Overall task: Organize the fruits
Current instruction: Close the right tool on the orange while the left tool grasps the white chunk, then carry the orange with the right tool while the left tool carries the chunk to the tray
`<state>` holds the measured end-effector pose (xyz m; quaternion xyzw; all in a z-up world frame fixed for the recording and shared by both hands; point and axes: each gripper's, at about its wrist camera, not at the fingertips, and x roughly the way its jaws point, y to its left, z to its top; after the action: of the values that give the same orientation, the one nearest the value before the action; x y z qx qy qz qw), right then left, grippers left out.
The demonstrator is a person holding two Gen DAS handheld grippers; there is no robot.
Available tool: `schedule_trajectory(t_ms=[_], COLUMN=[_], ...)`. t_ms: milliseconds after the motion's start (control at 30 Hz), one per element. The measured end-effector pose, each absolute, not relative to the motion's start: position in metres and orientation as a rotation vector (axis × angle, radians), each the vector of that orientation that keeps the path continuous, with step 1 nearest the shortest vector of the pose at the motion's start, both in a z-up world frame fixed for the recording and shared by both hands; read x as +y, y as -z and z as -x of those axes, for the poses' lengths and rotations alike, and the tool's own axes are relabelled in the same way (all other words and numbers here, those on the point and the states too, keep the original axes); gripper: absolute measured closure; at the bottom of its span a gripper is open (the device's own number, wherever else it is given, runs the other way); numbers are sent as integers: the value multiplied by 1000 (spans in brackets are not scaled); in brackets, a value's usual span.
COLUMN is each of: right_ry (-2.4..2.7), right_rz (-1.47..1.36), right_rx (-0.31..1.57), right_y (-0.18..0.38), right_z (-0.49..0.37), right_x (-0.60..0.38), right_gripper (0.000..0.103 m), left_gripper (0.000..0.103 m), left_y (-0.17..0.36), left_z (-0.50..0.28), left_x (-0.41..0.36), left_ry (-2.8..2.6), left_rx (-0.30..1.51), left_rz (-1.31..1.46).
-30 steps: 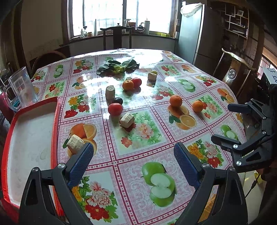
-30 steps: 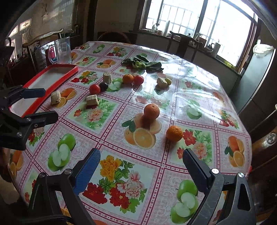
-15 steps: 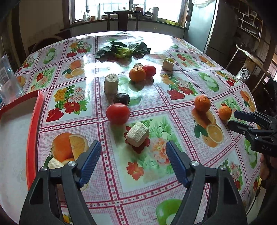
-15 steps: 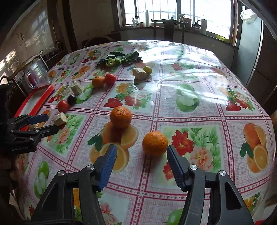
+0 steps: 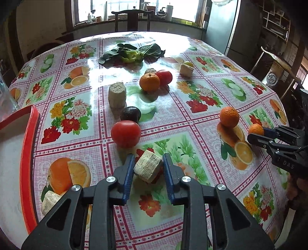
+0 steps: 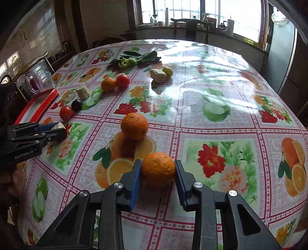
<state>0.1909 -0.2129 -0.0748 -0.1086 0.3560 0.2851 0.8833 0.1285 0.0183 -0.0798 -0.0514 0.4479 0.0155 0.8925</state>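
Covering round table (image 5: pixel 202 119): floral oilcloth w/ glare; windows (image 6: pixel 173 11) behind

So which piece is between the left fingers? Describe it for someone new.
Start at the red tray on the table's left edge, then go right to the nearest tomato. Just in front lies the pale chunk: beige, rough and blocky, unlike the smooth round fruits.

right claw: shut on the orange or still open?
Shut on it: the right claw has both blue pads against the near orange's sides. Lifted or still on the table: cannot tell.
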Motion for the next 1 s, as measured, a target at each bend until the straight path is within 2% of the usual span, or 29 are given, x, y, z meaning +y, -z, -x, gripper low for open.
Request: schedule_trajectory(t_ms=[1000], right_ry=[-930], right_rz=[297], right_rx=[705], right_y=[48], right_z=[-69], right_x=[-105], right_gripper=[69], left_gripper=[76], left_y=[35], left_z=[10], left_x=[83], left_ry=[-150], left_rx=[782], left_rz=[252])
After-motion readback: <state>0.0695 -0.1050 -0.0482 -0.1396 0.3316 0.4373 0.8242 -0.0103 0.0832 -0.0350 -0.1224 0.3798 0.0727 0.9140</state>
